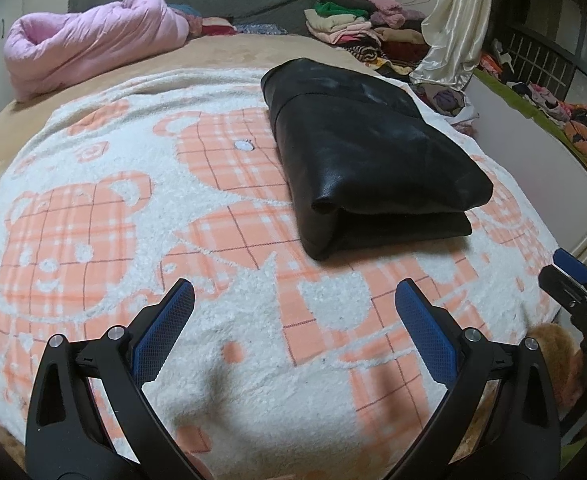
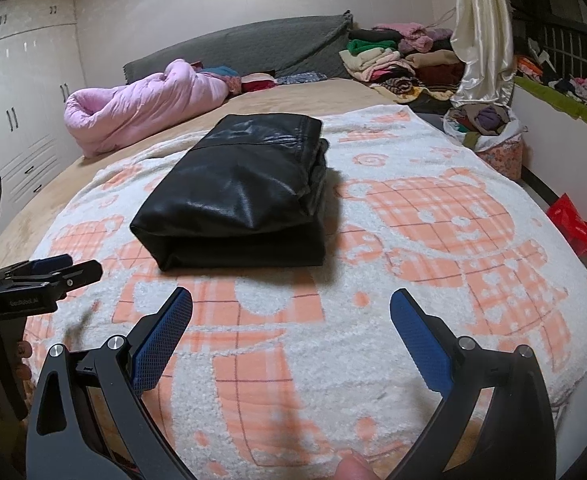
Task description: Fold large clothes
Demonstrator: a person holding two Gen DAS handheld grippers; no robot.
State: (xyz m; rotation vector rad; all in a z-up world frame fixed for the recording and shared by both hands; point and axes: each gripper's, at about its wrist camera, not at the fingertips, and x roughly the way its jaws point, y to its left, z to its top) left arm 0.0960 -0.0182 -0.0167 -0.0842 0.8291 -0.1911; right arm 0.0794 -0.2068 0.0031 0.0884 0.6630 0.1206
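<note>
One black leather garment point(image 1: 369, 152) lies folded into a thick rectangular bundle on a bed. Its long axis runs from the foot of the bed toward the headboard point(image 2: 245, 46), with a rolled, folded edge at the near end and a seamed end pointing toward the headboard. It rests on a fleecy white blanket point(image 1: 221, 360) patterned with orange checked teddy bears; this blanket covers the near part of a tan bed cover point(image 1: 221, 50).

Two grippers are in view, both held above the blanket just short of the bundle and touching nothing. The left gripper point(image 1: 295, 300) has its blue-padded fingers spread wide, with nothing between them. The right gripper point(image 2: 291, 308) likewise has its fingers spread apart and empty. Each appears at the edge of the other's camera view.

Near the headboard lies one rolled pink quilt point(image 1: 93, 46). Beside it sits a heap of folded clothes point(image 1: 357, 26) in many colours. A cream satin curtain point(image 2: 483, 32) hangs at the right. White wardrobe doors point(image 2: 21, 96) line the left wall. More clothing is strewn along a ledge on the right.
</note>
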